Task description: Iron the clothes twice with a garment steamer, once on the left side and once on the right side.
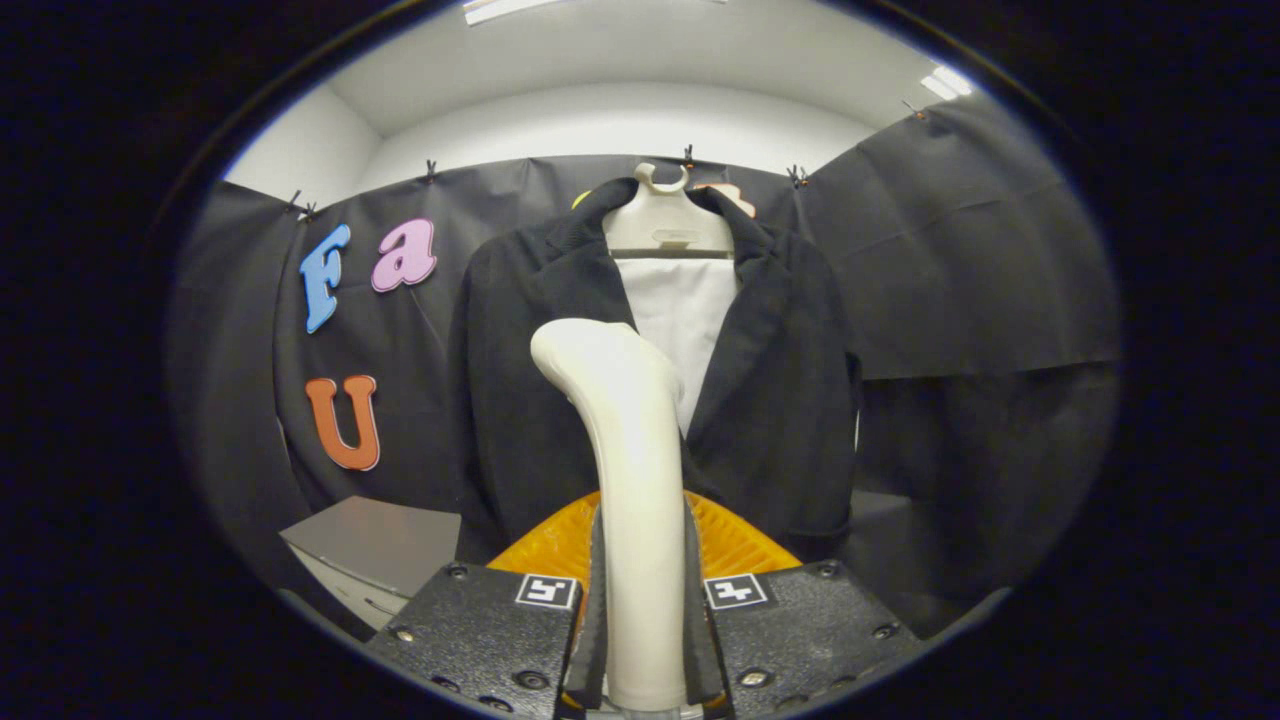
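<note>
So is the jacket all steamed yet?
Not yet, it seems. Picking up looks done: the gripper is shut on the steamer, held upright in front of the black jacket on its hanger. Whether either side has been steamed can't be told.

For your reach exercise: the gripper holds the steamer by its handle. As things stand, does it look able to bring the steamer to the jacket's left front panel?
Probably yes. The gripper is shut on the steamer, whose head already stands before the hanging jacket, with nothing between them.

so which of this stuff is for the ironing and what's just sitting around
For the job: steamer, clamped between the gripper fingers; jacket on the hanger, just beyond it.
Lying about: grey box, low beside the jacket.
</note>
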`<state>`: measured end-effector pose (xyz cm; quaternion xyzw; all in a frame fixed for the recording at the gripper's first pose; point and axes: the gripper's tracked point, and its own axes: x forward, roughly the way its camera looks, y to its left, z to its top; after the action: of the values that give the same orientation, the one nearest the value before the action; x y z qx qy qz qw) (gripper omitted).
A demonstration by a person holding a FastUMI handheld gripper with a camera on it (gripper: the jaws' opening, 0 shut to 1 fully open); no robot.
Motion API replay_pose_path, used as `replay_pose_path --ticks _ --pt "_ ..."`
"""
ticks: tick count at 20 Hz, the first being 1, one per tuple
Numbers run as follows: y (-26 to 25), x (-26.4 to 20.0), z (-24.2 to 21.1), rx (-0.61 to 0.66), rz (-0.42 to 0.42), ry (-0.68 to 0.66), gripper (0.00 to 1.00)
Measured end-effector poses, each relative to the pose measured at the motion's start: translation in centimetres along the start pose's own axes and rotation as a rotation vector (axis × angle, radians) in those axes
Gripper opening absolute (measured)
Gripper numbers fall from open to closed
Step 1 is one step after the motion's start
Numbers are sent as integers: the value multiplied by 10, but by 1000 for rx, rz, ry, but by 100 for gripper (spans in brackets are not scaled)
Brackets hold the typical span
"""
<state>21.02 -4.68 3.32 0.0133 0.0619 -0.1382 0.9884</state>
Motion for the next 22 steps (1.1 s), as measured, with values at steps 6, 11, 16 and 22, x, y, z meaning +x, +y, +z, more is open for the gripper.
replay_pose_path --ticks 6,11,16,22 --pt "-18 -6 -49 8 -9 89 33" --pt "-21 -15 -92 -22 -20 150 33" --pt "-23 -29 -157 -43 -7 266 33" --pt "-30 -35 -203 -73 -27 338 33"
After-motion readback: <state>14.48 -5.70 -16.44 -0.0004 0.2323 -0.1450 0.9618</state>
